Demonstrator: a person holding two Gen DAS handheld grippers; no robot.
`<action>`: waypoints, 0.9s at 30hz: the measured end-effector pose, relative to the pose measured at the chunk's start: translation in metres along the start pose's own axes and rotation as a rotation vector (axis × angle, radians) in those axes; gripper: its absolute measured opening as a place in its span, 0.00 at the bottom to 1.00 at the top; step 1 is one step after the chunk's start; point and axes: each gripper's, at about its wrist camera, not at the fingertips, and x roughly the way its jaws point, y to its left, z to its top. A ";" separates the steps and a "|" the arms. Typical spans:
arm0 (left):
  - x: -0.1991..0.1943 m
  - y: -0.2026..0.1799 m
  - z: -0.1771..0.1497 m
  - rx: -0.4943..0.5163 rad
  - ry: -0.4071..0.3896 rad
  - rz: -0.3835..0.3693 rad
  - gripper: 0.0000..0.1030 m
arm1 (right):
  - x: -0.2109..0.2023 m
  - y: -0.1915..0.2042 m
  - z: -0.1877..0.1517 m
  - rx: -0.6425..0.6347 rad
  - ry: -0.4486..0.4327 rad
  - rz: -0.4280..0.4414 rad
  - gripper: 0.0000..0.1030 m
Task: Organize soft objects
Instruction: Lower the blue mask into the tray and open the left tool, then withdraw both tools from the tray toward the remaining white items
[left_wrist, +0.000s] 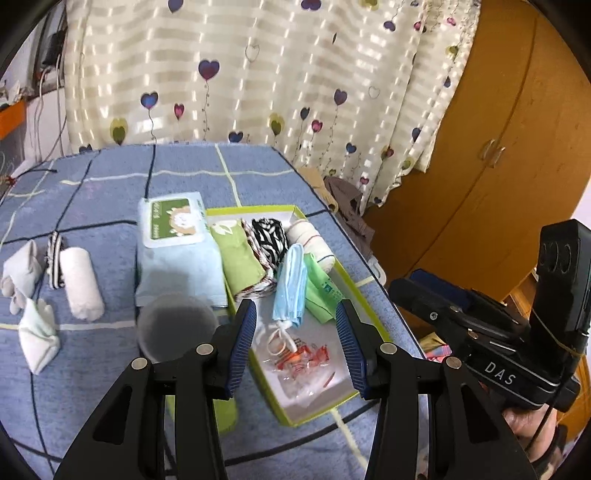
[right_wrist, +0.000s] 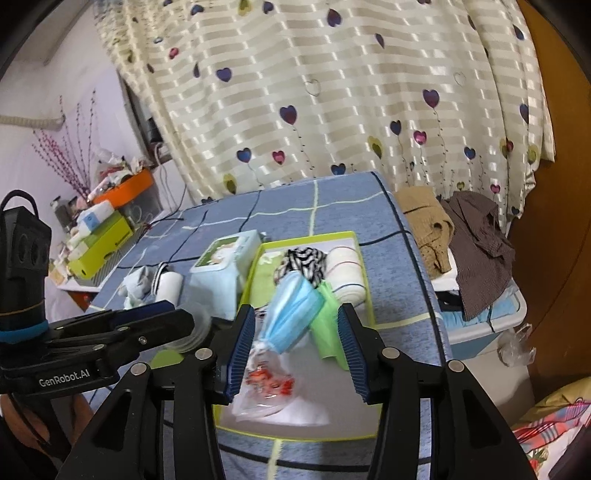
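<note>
Heart-print curtain (left_wrist: 258, 74), wooden wardrobe (left_wrist: 517, 129), brown shirt (right_wrist: 476, 243) on a bin.

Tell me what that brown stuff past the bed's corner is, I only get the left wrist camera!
Observer: It's a brown shirt, crumpled on a white tub beside the bed.
Operator: Anything next to it?
Observer: A tan garment, heaped right against the shirt.
Operator: Is the other gripper holding something?
Observer: No. The right gripper is open with nothing between its pads. The blue mask lies in the green box beyond.
</note>
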 end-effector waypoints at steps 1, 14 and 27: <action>-0.005 0.002 -0.001 0.002 -0.011 0.001 0.45 | -0.002 0.005 0.000 -0.006 -0.001 -0.003 0.48; -0.051 0.033 -0.021 -0.024 -0.074 0.020 0.45 | -0.010 0.069 -0.006 -0.086 0.007 -0.002 0.53; -0.068 0.052 -0.033 -0.052 -0.099 0.044 0.45 | 0.002 0.110 -0.012 -0.152 0.045 0.053 0.54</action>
